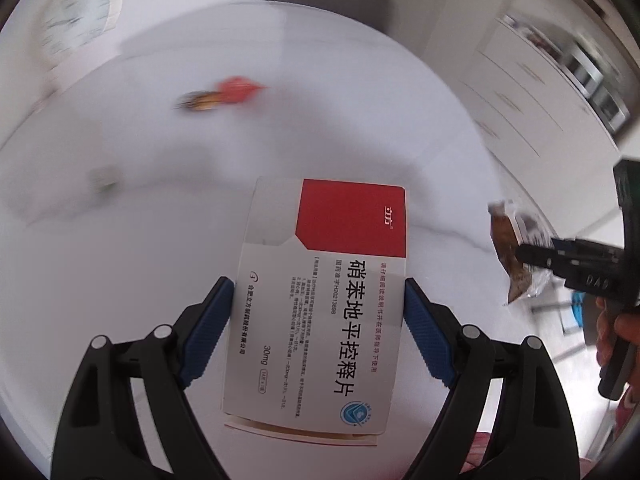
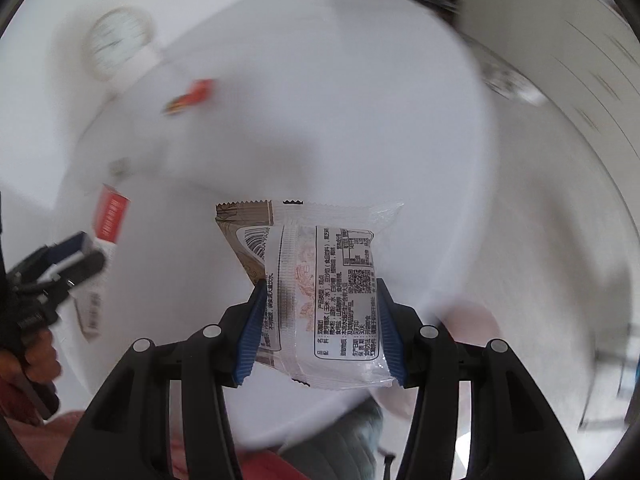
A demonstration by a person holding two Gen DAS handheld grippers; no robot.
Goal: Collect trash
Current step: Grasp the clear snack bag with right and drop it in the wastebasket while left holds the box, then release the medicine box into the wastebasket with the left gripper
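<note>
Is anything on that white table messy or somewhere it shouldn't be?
Yes. A red wrapper and a smaller striped scrap beside it lie loose on the white table, too blurred to identify further. A small pale bit sits nearer. Nothing looks spilled.

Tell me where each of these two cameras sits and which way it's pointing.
Left wrist: on the left gripper, facing down over the white table; its blue-padded fingers clamp a medicine box; a hand shows at right.
Right wrist: on the right gripper, facing down; its fingers grip a snack packet.
Shared: table, red wrapper, box, packet, each other's gripper.
</note>
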